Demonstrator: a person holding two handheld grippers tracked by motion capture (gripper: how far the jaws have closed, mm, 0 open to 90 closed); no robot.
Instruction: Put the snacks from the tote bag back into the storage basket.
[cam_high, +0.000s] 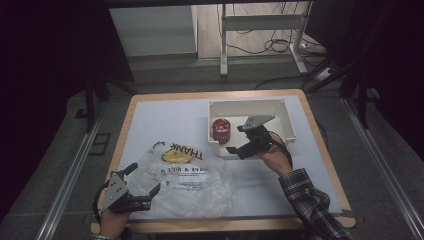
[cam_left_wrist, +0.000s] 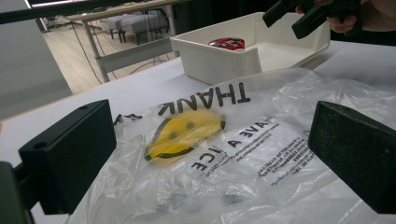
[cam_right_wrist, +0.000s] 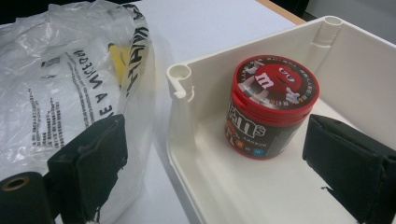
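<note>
The round red-lidded candy tub (cam_right_wrist: 271, 107), dark-walled with printed cartoon figures on top, stands upright in the white plastic bin (cam_right_wrist: 187, 154) near its corner. My right gripper (cam_right_wrist: 215, 163) hangs spread before it; my left gripper (cam_left_wrist: 210, 154) gapes over the crinkled clear plastic bag (cam_left_wrist: 243, 154).
</note>
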